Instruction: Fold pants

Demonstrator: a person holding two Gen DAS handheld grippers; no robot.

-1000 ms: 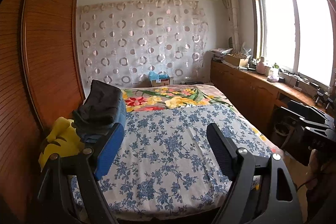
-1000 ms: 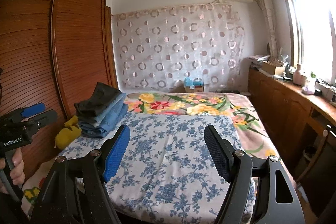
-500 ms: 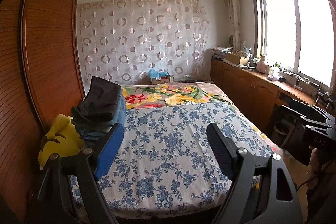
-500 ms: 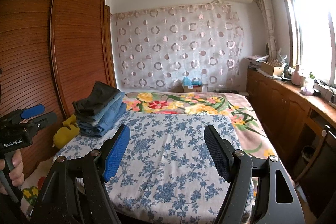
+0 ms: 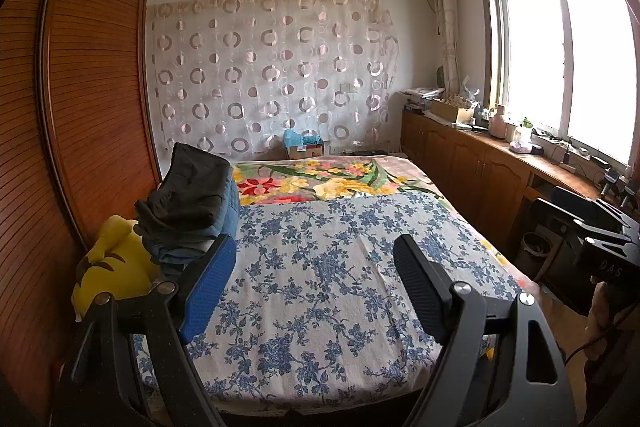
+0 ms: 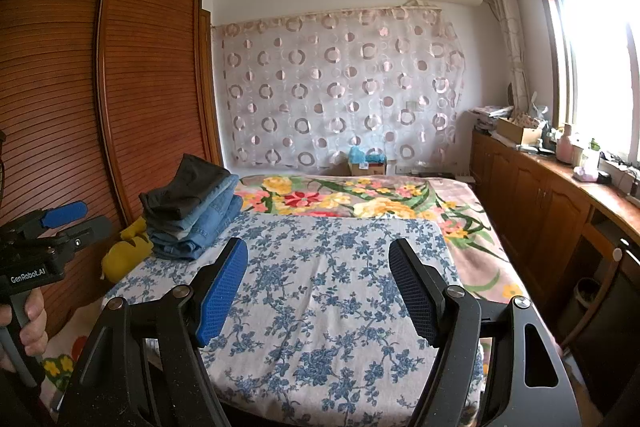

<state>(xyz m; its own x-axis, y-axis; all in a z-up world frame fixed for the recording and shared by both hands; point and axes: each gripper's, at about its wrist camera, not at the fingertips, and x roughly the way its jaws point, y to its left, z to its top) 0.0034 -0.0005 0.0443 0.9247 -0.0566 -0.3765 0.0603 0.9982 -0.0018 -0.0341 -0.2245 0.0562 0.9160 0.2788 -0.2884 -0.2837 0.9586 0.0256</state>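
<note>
The left tongs (image 5: 312,283) and the right tongs (image 6: 318,287) both stand wide apart and hold nothing, each raised over the near end of the bed (image 6: 472,263) and pointing along it toward the far wall. The left hand (image 6: 24,323) grips its handle upright at the bed's left side. Below the tongs a blue-flowered sheet (image 5: 320,267) lies flat and bare across the near half of the bed; its far edge meets a bright floral blanket (image 5: 320,183). The folded pants (image 6: 192,211) sit in a stack at the sheet's left edge, dark pairs on top of blue denim, close to the wooden wardrobe (image 6: 120,99). A yellow plush toy (image 5: 112,267) is wedged just beside the stack, against the wardrobe. Beyond the bed's far end a cardboard box (image 5: 304,147) holds something blue, in front of the circle-patterned curtain (image 5: 268,79). Along the right wall a cluttered table (image 5: 532,163) runs under the window (image 5: 560,67).
</note>
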